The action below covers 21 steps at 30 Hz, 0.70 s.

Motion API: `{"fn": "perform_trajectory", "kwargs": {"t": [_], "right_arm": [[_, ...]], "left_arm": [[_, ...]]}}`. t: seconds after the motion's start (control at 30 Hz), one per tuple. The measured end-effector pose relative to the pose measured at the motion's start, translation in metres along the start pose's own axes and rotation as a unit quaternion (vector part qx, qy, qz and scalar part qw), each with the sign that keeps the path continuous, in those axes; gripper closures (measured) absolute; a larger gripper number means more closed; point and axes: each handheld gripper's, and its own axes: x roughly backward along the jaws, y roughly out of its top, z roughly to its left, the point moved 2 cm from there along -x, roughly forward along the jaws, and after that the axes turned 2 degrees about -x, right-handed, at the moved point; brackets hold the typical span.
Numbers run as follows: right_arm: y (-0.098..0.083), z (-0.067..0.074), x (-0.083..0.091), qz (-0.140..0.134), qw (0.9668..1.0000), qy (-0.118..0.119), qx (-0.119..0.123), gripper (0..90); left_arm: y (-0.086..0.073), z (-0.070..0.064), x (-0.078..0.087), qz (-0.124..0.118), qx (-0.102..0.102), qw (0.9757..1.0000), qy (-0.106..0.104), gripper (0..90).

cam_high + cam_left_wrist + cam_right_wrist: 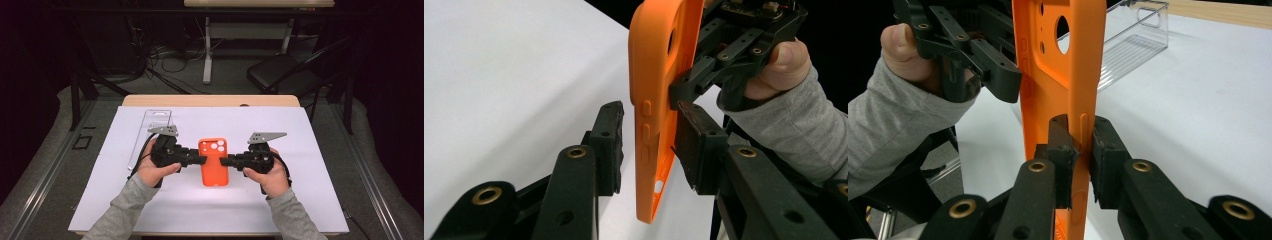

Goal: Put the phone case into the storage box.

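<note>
High view: orange phone case (214,162) between both grippers over a white sheet (125,200) on a wooden table (210,100), dark room behind. Left gripper view: left gripper (647,142) parted, off the case. Right gripper view: right gripper (1080,150) pinches its edge

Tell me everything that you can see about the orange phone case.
The orange phone case looks like soft matte silicone or rubber. It is empty, with round camera holes near its far end and raised side buttons along its edges. It is held up above the white table cover, between the two grippers. The right gripper pinches one long edge, its pads pressing on the wall. The left gripper stands around the opposite edge, and one pad is clearly apart from the case.
</note>
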Motion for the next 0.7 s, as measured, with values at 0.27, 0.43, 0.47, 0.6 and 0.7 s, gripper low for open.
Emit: {"fn": "perform_trajectory", "kwargs": {"t": [0.27, 0.43, 0.47, 0.6, 0.7], "right_arm": [[0.0005, -0.0040, 0.0039, -0.006, 0.9998, -0.018, -0.003, 81.1], [0.0003, -0.0056, 0.0047, -0.009, 0.9996, -0.027, -0.004, 81.1], [0.0003, -0.0058, 0.0050, -0.008, 0.9996, -0.028, -0.005, 81.1], [0.0004, -0.0071, 0.0061, -0.010, 0.9994, -0.031, -0.006, 81.1], [0.0006, -0.0076, 0.0070, -0.014, 0.9993, -0.034, -0.007, 81.1]], "left_arm": [[0.0004, 0.0032, 0.0010, -0.005, 0.008, 0.9998, 0.018, 57.9], [0.0024, 0.0007, 0.0018, -0.013, -0.003, 0.9992, 0.037, 54.3], [0.0029, 0.0004, 0.0022, -0.015, -0.007, 0.9991, 0.039, 53.2], [0.0040, 0.0011, 0.0038, -0.020, -0.016, 0.9976, 0.064, 48.7], [0.0040, 0.0030, 0.0060, -0.019, -0.016, 0.9967, 0.077, 47.2]]}}
